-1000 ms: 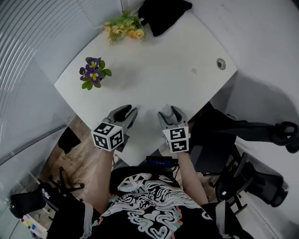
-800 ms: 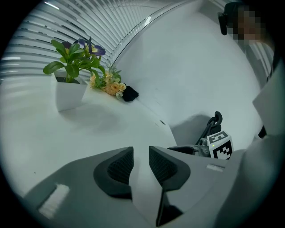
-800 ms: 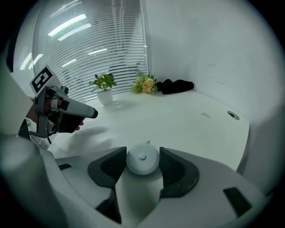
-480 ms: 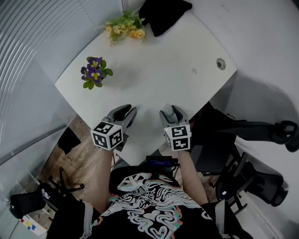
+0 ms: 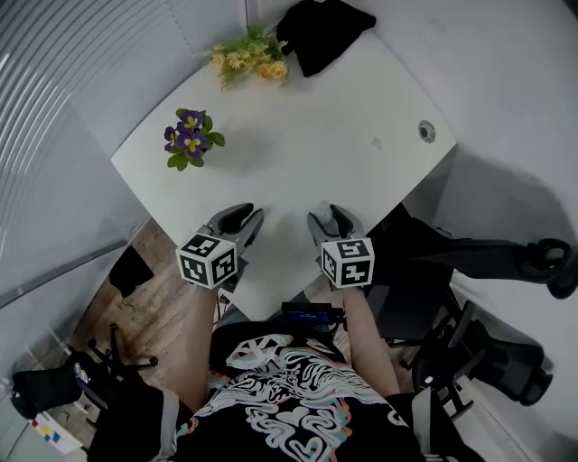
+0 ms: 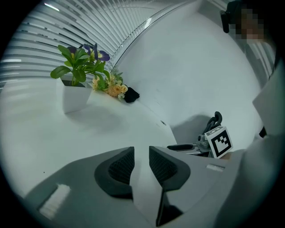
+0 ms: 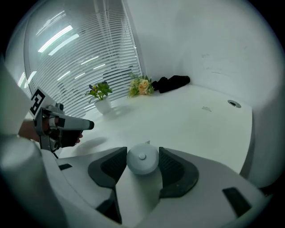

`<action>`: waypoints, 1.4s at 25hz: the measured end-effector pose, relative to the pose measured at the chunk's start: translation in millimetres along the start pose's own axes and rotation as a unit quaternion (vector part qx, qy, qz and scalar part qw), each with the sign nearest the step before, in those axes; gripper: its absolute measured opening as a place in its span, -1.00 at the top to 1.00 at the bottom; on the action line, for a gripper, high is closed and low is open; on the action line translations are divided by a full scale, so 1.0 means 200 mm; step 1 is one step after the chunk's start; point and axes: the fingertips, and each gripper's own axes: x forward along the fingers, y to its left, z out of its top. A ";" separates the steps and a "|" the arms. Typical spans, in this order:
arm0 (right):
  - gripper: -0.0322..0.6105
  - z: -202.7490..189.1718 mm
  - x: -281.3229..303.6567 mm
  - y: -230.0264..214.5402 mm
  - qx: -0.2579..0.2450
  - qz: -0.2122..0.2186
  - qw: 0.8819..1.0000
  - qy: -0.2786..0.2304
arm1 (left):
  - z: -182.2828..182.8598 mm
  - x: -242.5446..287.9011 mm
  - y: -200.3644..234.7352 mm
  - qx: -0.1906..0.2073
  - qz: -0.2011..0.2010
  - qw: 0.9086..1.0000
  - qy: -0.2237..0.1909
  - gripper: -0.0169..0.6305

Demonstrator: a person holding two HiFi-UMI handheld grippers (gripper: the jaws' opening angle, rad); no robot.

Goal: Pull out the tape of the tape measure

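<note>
A round white tape measure sits between the pads of my right gripper, and both pads touch its sides. These jaws have just been closing onto it. A small tip pokes out past its far edge. In the head view the right gripper hangs over the near edge of the white table. My left gripper is beside it, a hand's width to the left. Its jaws have just been closing a little, and the narrow gap of the left gripper holds nothing.
A potted purple flower stands at the table's left. A yellow bouquet and a black cloth lie at the far end. A cable grommet is near the right edge. A black office chair stands to the right.
The right gripper has rolled a little about its own axis, so its marker cube faces the camera more squarely. The left gripper has kept still.
</note>
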 end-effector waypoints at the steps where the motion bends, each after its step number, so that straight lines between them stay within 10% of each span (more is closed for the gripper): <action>1: 0.19 0.00 0.00 0.01 0.002 0.001 1.000 0.000 | 0.00 0.00 0.00 0.001 0.000 1.000 0.001 0.63; 24: 0.19 0.03 -0.13 0.12 0.050 0.041 0.998 -0.023 | -0.01 -0.05 -0.05 0.000 -0.025 1.000 -0.007 0.63; 35: 0.19 0.08 -0.23 0.17 0.070 0.039 0.995 -0.055 | 0.07 -0.13 -0.13 0.059 -0.035 0.997 -0.033 0.64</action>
